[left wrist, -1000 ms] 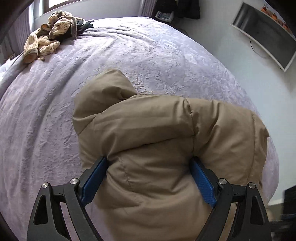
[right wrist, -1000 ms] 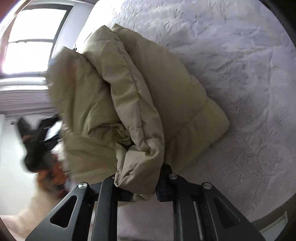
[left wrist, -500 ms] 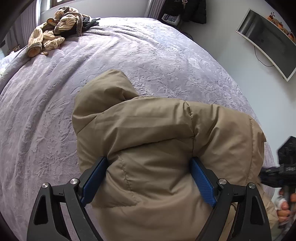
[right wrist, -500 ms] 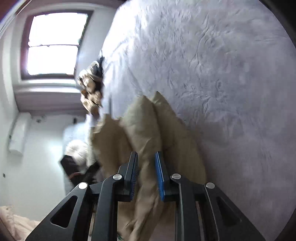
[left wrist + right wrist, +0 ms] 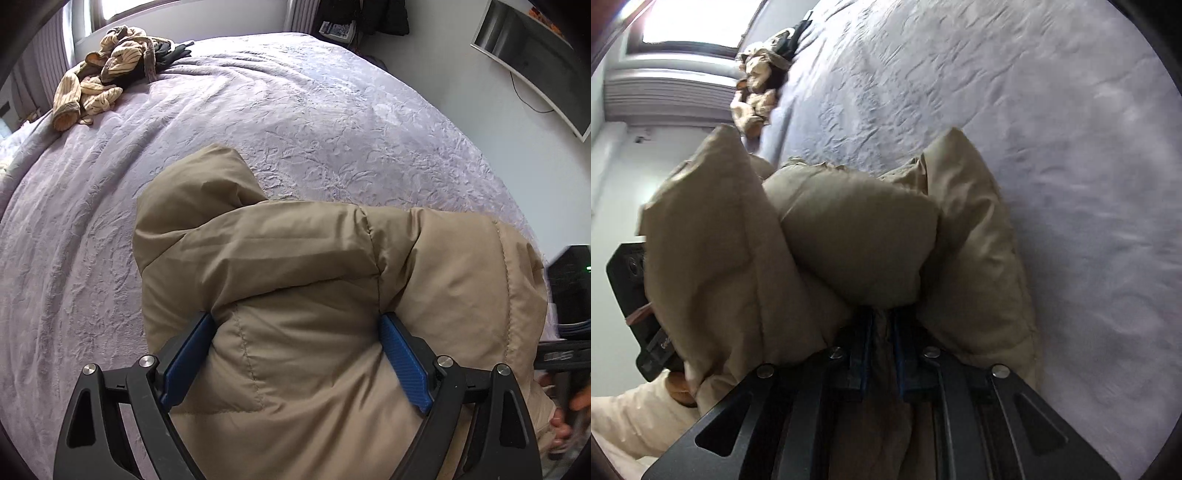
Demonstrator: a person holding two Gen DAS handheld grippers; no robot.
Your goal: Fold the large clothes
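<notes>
A tan puffer jacket [image 5: 295, 251] lies bunched near the edge of a lavender bedspread [image 5: 314, 110]. My left gripper [image 5: 295, 321] spans a thick bulge of it, jaws wide, and both blue pads press into the padding. In the right wrist view the jacket [image 5: 849, 240] billows in puffy folds just ahead of my right gripper [image 5: 881, 317]. That gripper's pads are nearly together with a thin strip of tan fabric pinched between them. A hand [image 5: 576, 402] with the right gripper's black body shows at the left view's right edge.
A heap of striped beige and dark clothes [image 5: 107, 70] sits at the bed's far corner by the window, also seen as the clothes heap [image 5: 757, 85]. A wall-mounted screen [image 5: 535, 62] hangs right of the bed. A light sleeve [image 5: 631, 410] is at lower left.
The right wrist view has rolled and swept across the bed, and the jacket now bulges close around the right pads. The right gripper's body has come into the left view's edge. The left grip is unchanged.
</notes>
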